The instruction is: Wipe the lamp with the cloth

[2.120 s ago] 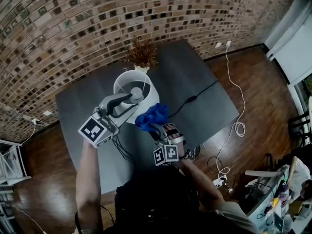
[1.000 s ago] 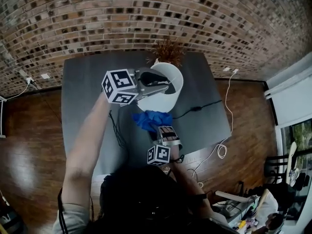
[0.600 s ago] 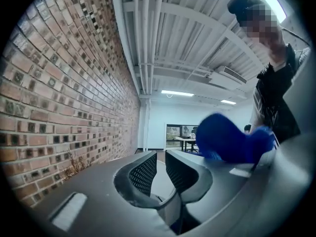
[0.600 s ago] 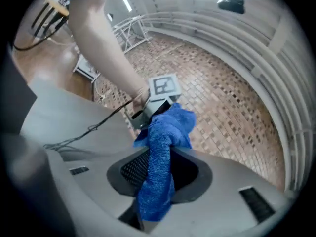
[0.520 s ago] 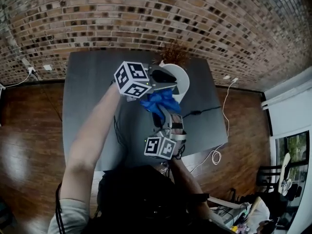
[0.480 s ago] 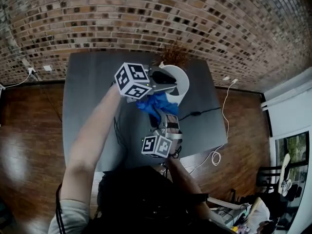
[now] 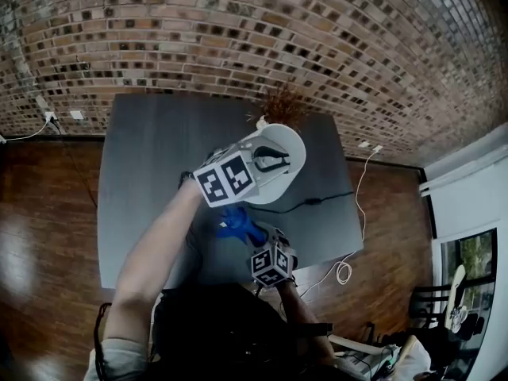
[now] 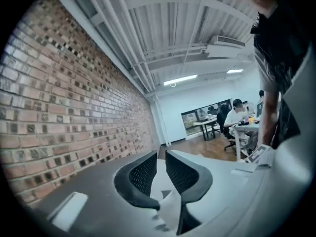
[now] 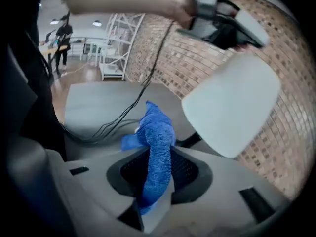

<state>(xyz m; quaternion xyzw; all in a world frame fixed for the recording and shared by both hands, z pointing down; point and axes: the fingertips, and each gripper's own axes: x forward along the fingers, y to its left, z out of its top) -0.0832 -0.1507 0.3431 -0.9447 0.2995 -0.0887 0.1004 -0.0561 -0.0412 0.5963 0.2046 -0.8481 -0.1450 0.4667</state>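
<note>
**Left claw on the lamp's shade, right claw carrying the cloth**

The lamp [image 7: 278, 185] stands toward the far right corner of the grey tabletop [image 7: 151, 173], just beside a dried plant [image 7: 282, 101] at the far edge. From the head view its white shade [image 9: 232, 107] covers the base, so only the shade and its open top ring can be seen.

The left claw [image 8: 161, 162] reaches in from the left and sits on the shade's upper rim. Its jaws have just been closing and now stand almost together, with only a thin pale strip between the pads. The right gripper view shows the same dark jaws nipping the top edge of the shade.

The right claw [image 9: 159, 150] is low over the near right part of the tabletop and points downward. It pinches the blue cloth [image 9: 158, 132] firmly between both pads. The cloth rises out of the grip in a bunched fold and flops forward past the fingertips. It hangs near the lower side of the shade, but no view shows it plainly touching.

A black cable [image 7: 317, 201] runs from under the shade toward the right edge of the tabletop. A brick wall [image 7: 238, 30] stands beyond the far edge, and a wooden floor [image 7: 48, 213] surrounds the rest.
</note>
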